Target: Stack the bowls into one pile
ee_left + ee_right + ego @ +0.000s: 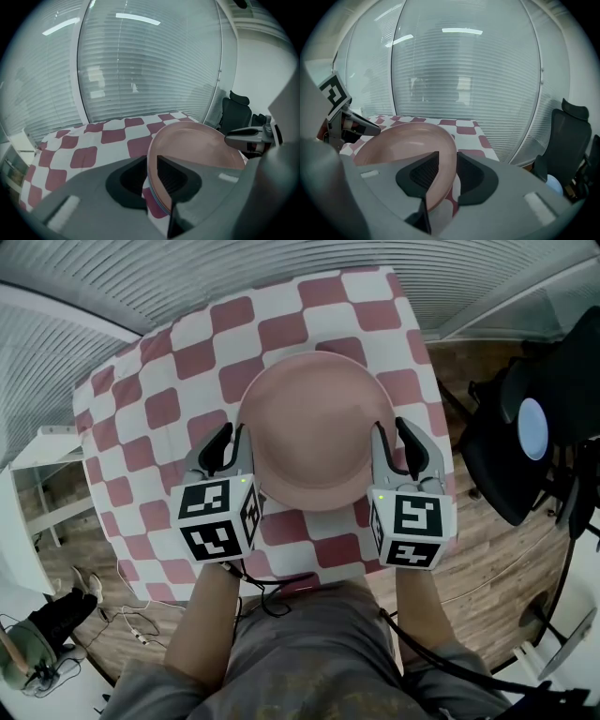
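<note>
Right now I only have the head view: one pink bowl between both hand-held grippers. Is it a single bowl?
Observer: No. The left gripper view shows a pile, with thin blue and pink rim edges nested under the pink top bowl.
Operator: Is the left one actually gripping?
Observer: Yes. The left hand-held gripper is clamped on that layered rim.
Operator: And the right?
Observer: The right hand-held gripper is closed on the opposite rim. Only the pink wall shows between its jaws there.
</note>
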`<state>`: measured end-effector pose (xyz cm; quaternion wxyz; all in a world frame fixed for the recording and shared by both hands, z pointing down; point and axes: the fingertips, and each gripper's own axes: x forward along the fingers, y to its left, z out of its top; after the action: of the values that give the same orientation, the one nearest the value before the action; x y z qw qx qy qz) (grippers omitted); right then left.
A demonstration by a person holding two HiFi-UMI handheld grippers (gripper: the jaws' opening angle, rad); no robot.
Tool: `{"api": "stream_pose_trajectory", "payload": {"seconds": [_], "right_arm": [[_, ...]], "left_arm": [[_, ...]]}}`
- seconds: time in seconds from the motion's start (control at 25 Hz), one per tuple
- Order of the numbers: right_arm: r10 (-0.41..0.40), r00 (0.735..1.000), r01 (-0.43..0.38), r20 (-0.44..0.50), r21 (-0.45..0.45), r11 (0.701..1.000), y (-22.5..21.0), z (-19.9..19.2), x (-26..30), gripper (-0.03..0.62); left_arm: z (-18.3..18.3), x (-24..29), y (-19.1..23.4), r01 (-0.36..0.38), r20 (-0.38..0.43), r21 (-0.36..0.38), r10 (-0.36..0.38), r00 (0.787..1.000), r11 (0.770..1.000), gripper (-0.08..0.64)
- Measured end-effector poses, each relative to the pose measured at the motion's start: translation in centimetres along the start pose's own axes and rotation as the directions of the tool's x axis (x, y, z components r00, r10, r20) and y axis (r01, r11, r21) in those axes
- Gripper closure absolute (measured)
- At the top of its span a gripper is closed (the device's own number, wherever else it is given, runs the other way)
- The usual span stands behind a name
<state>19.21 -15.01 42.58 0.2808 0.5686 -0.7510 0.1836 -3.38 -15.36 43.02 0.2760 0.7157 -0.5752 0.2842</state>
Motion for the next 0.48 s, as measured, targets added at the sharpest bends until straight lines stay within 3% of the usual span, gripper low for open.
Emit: {"api": "stream_pose_trajectory", "payload": {"seconds": [0.48], "right_arm": [[0.064,0.996,-0.062,-0.056,0.037,0.997,0.9,-1.4,0.6,0.448]], "left_arm": [[-0.1,-0.1,0.2,-0.006,0.005,-0.001,0.006,1.000,1.000,0.491]]}}
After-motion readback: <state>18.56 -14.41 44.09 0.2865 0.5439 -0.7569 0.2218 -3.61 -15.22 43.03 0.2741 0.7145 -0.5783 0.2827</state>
